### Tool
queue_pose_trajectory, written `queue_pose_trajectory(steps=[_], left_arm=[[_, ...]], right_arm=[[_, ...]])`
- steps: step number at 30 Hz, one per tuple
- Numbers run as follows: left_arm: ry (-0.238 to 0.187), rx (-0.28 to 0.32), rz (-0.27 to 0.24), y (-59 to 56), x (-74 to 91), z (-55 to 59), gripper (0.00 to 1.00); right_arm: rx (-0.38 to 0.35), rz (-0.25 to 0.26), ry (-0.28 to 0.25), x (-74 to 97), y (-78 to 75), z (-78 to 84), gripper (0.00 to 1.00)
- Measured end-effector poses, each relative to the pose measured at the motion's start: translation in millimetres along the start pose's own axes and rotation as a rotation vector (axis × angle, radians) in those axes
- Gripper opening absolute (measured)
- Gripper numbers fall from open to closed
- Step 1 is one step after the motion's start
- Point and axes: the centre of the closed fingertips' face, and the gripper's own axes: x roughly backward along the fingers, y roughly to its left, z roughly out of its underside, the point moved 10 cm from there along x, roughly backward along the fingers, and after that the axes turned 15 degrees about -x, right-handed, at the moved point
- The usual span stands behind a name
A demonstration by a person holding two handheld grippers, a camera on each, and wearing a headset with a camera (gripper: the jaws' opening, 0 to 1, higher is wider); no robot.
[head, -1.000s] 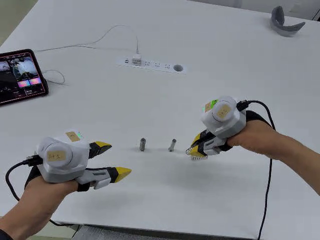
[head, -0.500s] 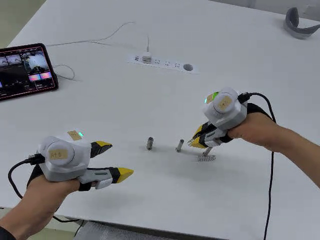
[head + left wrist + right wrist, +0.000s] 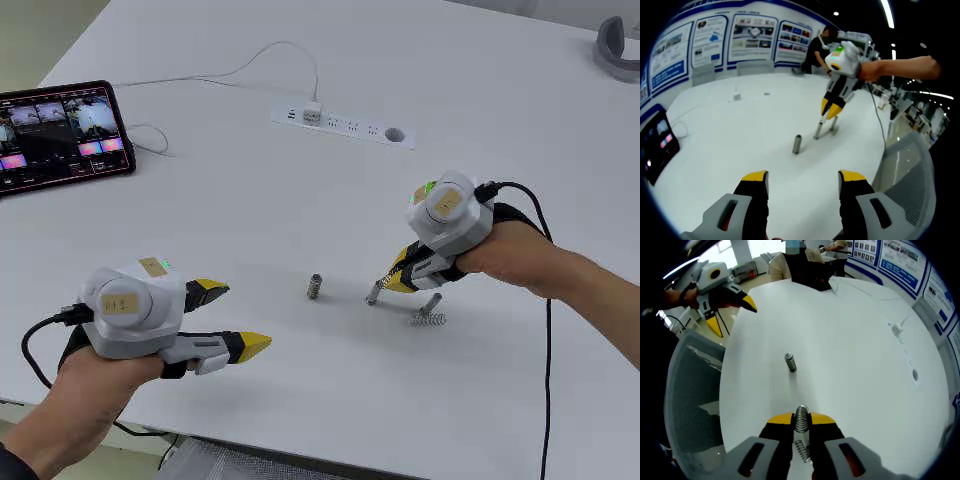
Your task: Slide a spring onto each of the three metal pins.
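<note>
1. My right gripper [image 3: 398, 279] is closed on a spring [image 3: 801, 419]. I hold it by its upper part, so that the lower end is free for the pin.
2. The spring slants down to the top of the middle pin [image 3: 374, 294], between the two other pins. I cannot tell if it is on the pin yet.
3. The left pin [image 3: 315, 286] and the right pin [image 3: 431, 308] seem to carry springs already, so I judge this one is the last.
4. My left gripper [image 3: 232, 318] is wide open and empty. It is near me on the left, well apart, so the way is clear.
</note>
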Motion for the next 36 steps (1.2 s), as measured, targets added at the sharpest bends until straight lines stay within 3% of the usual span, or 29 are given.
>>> queue_pose_trajectory(steps=[19,36], left_arm=[[0.004,0.016,-0.005,4.3,2.4,7.7,0.56],[0.003,0.014,-0.005,5.0,2.5,8.3,0.55]], right_arm=[[0.037,-0.006,0.049,-17.5,0.2,-5.0,0.13],[0.061,0.000,0.054,-23.1,2.6,-9.3,0.13]])
